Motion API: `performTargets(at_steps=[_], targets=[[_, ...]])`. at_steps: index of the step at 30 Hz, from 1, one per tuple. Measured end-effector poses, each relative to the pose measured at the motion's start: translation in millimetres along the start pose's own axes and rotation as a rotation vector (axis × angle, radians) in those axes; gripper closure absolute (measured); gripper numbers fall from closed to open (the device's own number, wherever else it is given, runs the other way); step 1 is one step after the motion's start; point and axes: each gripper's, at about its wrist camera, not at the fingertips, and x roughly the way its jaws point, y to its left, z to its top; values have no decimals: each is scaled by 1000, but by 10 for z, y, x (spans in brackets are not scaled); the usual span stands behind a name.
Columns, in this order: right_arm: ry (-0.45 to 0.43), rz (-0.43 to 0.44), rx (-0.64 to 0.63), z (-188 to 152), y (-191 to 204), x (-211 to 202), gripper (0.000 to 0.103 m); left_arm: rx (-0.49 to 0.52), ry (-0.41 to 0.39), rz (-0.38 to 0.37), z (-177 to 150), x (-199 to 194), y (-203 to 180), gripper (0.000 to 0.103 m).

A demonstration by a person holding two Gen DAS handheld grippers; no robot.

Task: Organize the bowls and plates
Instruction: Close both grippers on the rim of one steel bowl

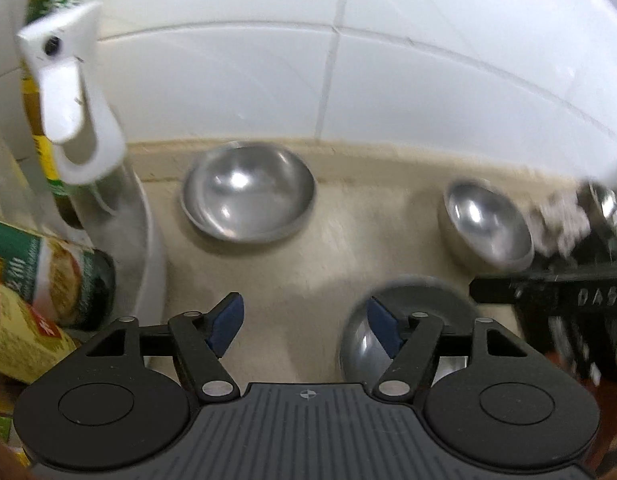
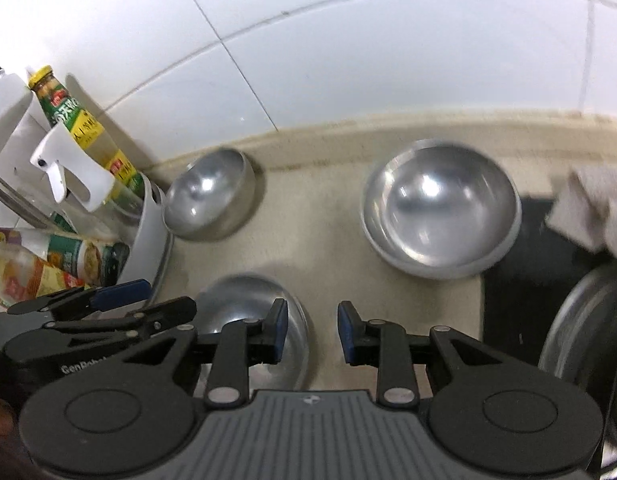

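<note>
Three steel bowls stand on the beige counter. In the left wrist view a bowl (image 1: 248, 192) sits by the wall, another (image 1: 488, 228) at the right, and a near bowl (image 1: 408, 304) lies under my right finger. My left gripper (image 1: 304, 328) is open and empty. In the right wrist view the same bowls show: the far left one (image 2: 208, 200), the large right one (image 2: 440, 208), the near one (image 2: 248, 300) under my left finger. My right gripper (image 2: 312, 332) is open and empty. The left gripper (image 2: 120, 296) shows at the left.
A white caddy (image 1: 152, 240) with sauce bottles (image 1: 64, 276) and a white spray trigger (image 1: 76, 112) stands at the left, also in the right wrist view (image 2: 156, 232). A cloth (image 2: 592, 208), a black mat (image 2: 520, 296) and a steel plate rim (image 2: 576, 320) lie at the right. White tiled wall behind.
</note>
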Motion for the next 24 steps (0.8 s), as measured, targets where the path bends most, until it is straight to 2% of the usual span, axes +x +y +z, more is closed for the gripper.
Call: performTargets(at_steps=[3,9,17,21,24], targets=[[-21,7,-35,170,135,71,78,-83,-42,31,94,37,46,25],[-43,13,-148,527,378,358,78,-244,-58,99,184,210,144,27],[7,67,-137,909,367,860,78,-499,-33,153,211,449,388,30],[36,131,-118,1024,385,1107,78,-544,3,180,263,651,399,30],[70,158,-96,1084,385,1314,78,-526,19,197,310,771,359,29]])
